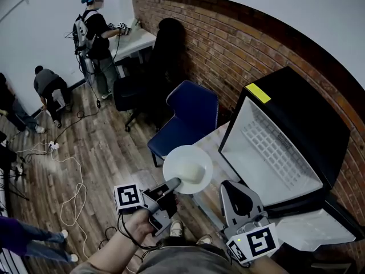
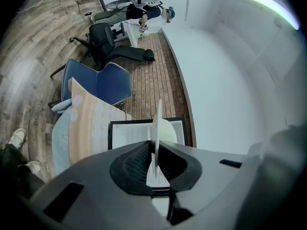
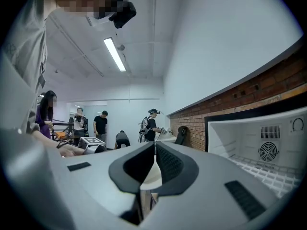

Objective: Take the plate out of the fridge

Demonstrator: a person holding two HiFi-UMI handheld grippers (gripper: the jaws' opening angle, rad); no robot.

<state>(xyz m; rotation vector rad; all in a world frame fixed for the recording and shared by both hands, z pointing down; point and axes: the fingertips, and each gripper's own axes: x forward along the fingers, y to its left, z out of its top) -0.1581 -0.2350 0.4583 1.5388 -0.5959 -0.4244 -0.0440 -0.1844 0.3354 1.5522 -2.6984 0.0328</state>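
Observation:
My left gripper (image 1: 173,185) is shut on the near rim of a white plate (image 1: 188,168) and holds it level in the air, left of the fridge and outside it. In the left gripper view the plate (image 2: 156,128) stands edge-on between the two pads, with the gripper (image 2: 154,164) closed on it. The black fridge (image 1: 308,124) stands open, its white inside (image 1: 268,153) and wire shelf bare. My right gripper (image 1: 235,194) sits below the fridge opening, shut with nothing in it. In its own view the jaws (image 3: 154,150) meet, with the fridge's inside (image 3: 261,150) at the right.
The fridge door (image 1: 316,228) hangs open at lower right. A blue chair (image 1: 191,116) and a black office chair (image 1: 154,73) stand by the brick wall. A table with a patterned cloth (image 2: 86,126) holds the fridge. People stand further back; cables lie on the wooden floor (image 1: 68,164).

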